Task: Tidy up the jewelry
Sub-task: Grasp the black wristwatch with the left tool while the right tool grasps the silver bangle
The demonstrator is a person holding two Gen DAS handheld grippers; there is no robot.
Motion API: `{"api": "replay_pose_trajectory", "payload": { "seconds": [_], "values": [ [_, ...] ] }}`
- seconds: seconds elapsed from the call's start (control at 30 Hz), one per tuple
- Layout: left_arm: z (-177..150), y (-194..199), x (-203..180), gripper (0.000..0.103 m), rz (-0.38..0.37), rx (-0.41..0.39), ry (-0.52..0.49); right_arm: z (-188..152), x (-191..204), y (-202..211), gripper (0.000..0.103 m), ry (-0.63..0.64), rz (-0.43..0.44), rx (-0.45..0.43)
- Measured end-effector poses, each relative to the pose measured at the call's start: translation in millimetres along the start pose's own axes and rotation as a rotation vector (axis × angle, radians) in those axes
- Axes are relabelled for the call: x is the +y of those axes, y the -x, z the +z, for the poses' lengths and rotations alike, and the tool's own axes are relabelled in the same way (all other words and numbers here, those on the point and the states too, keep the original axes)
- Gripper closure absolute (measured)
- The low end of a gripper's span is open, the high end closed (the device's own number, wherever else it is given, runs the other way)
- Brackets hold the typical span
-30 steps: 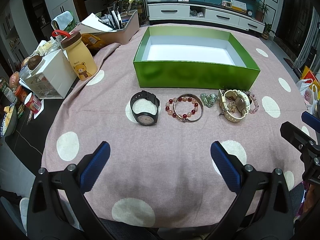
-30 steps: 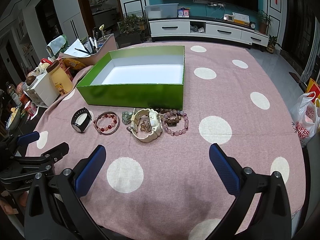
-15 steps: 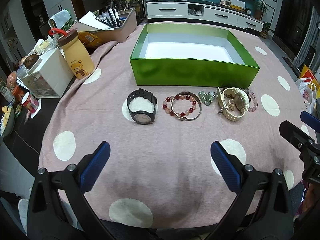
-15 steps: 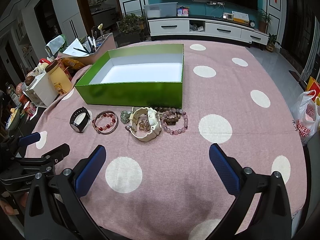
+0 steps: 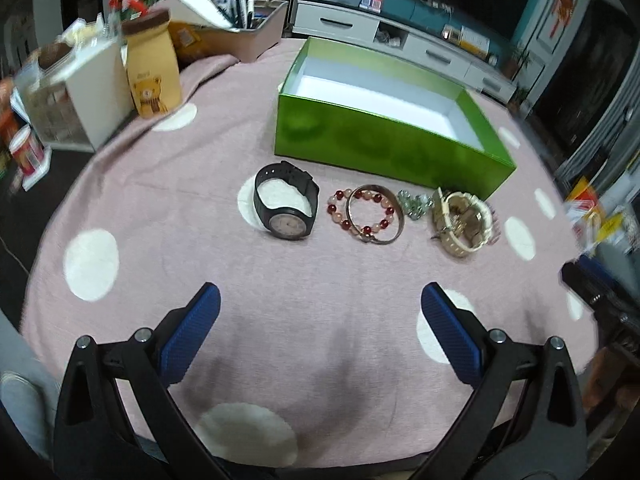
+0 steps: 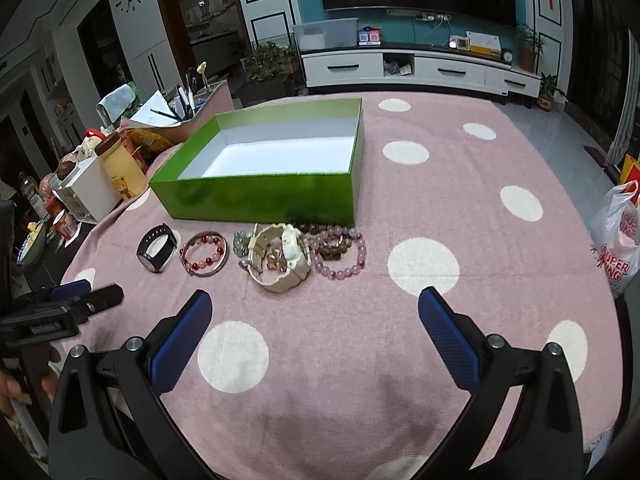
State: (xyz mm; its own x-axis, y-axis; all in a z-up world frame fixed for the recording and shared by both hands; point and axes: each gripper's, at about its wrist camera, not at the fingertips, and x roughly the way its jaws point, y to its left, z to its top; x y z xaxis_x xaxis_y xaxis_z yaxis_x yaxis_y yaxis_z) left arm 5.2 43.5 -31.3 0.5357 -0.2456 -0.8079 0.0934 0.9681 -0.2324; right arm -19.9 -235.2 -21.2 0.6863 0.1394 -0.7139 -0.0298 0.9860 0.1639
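Beside the polka-dot tablecloth (image 6: pixel 460 208), a bag (image 6: pixel 618 248) reads "SUPER"; both tongs, left (image 5: pixel 320 332) and right (image 6: pixel 314 330), gape apart.

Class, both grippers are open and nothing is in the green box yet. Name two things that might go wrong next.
1. The cream watch lies tangled against the pink bead bracelet; lifting one may drag the other.
2. The thin metal bangle overlaps the red bead bracelet flat on the tablecloth, so the jaws may slip off.

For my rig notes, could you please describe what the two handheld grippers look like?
Both match: the left gripper and right gripper have black angular frames with silver bolts and ribbed blue pads on the fingers. The left one's body carries a small white label, unreadable here.
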Motion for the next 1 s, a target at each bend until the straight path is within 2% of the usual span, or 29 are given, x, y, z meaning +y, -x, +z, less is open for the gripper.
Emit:
{"api": "replay_pose_trajectory", "payload": {
  "seconds": [0.07, 0.17, 0.23, 0.33, 0.43, 0.63, 0.8, 0.97, 1.0],
  "values": [
    [-1.7, -0.1, 8.3, 0.002, -0.038, -0.018, 0.033, -2.8, 0.5, -5.7, 0.001, 0.003, 0.003, 0.013],
    [-2.4, -2.7, 11.9, 0.002, -0.039, -0.040, 0.030, -6.5, 4.1, -14.0, 0.003, 0.010, 0.032, 0.025],
    [-0.5, -4.9, 15.7, 0.002, -0.057, -0.042, 0.050, -8.3, 7.8, -17.6, 0.010, 0.019, 0.048, 0.029],
    [2.8, -13.3, 20.9, 0.002, -0.015, -0.028, 0.059, -9.4, 13.3, -24.4, 0.017, 0.028, 0.085, 0.040],
    [3.8, -19.0, 25.8, 0.002, -0.018, -0.021, 0.064, -10.6, 20.0, -30.6, 0.024, 0.042, 0.128, 0.052],
    [15.3, -28.0, 37.1, 0.003, -0.020, -0.023, 0.105, -10.3, 35.5, -47.7, 0.039, 0.038, 0.256, 0.100],
    [29.9, -31.7, 43.0, 0.016, -0.004, -0.048, 0.107, -3.1, 53.3, -67.2, 0.048, 0.041, 0.320, 0.128],
    [44.0, -43.7, 46.8, 0.026, 0.011, -0.052, 0.092, 4.3, 67.6, -95.7, 0.058, 0.038, 0.317, 0.165],
    [45.5, -46.3, 47.5, 0.031, 0.013, -0.049, 0.091, 5.7, 70.7, -101.4, 0.060, 0.038, 0.317, 0.171]
  ]
}}
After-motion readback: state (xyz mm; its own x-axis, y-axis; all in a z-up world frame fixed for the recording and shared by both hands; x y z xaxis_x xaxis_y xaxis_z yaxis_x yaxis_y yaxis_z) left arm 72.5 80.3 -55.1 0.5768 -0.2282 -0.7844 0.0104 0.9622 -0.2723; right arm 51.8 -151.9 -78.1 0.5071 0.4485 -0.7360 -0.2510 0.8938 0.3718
